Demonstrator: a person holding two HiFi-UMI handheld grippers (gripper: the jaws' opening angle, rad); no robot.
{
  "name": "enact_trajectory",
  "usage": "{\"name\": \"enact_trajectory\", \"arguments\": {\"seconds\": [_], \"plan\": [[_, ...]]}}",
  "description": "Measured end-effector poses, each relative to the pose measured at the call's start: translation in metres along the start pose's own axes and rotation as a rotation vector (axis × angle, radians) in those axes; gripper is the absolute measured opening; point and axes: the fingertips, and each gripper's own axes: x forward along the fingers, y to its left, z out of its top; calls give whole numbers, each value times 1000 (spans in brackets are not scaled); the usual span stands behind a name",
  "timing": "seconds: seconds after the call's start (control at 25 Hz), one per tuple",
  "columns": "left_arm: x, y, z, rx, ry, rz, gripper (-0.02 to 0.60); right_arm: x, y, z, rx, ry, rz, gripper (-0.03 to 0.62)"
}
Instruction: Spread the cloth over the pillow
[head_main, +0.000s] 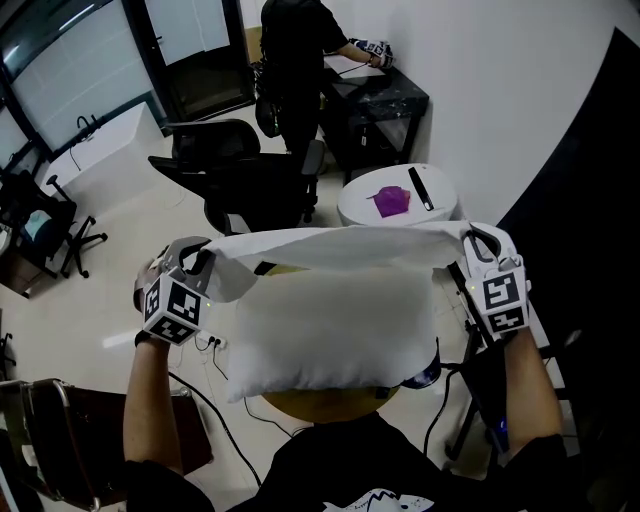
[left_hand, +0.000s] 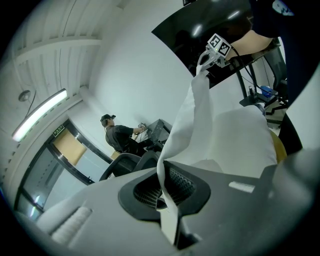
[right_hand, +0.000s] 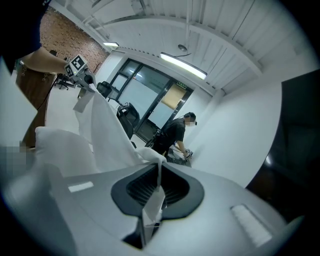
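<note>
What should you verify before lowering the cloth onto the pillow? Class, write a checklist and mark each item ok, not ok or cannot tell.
1. Left tongs shut on one corner of the cloth: ok.
2. Right tongs shut on the other corner: ok.
3. Cloth stretched between both tongs without a twist: ok.
4. Pillow lying flat on the round table: ok.
5. Cloth covering the pillow: not ok, it spans only the far edge and most of the pillow is bare.
6. Cloth large enough to cover the whole pillow: cannot tell, most of it hangs out of sight.
</note>
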Motion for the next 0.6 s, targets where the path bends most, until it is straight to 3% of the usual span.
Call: {"name": "enact_trajectory", "arguments": {"seconds": [0.24,0.6], "plan": [[-35,-30,-2,54,15,-104,0,-41,12,-2,24,-15,17,15],[-82,-101,-22,63,-5,-285,0,-95,52,-34,108,24,30,15]]}}
